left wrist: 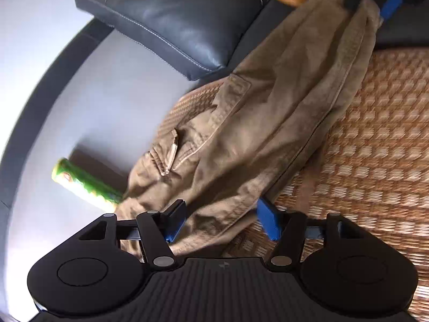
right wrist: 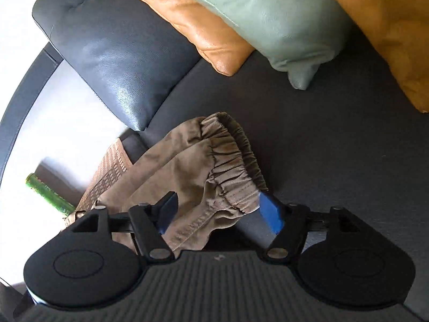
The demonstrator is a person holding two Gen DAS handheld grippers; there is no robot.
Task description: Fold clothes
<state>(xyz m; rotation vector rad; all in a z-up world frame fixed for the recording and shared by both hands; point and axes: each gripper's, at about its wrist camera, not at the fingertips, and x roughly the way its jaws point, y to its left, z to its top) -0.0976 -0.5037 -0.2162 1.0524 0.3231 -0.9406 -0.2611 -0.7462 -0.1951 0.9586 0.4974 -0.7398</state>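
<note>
Left gripper [left wrist: 222, 221] spread wide, brown trousers [left wrist: 249, 134] lying loose between its pads on the woven mat [left wrist: 375, 147]; right gripper [right wrist: 215, 214] released too, elastic waistband [right wrist: 230, 166] on the dark sofa [right wrist: 335, 147]; cushions [right wrist: 268, 18] beyond.

The right gripper [right wrist: 218, 212] has its blue-padded jaws standing apart around the gathered elastic waistband of tan cotton trousers [right wrist: 214, 166], which lie on a dark grey leather sofa [right wrist: 335, 147] below tan and pale green leather cushions [right wrist: 268, 18].
</note>
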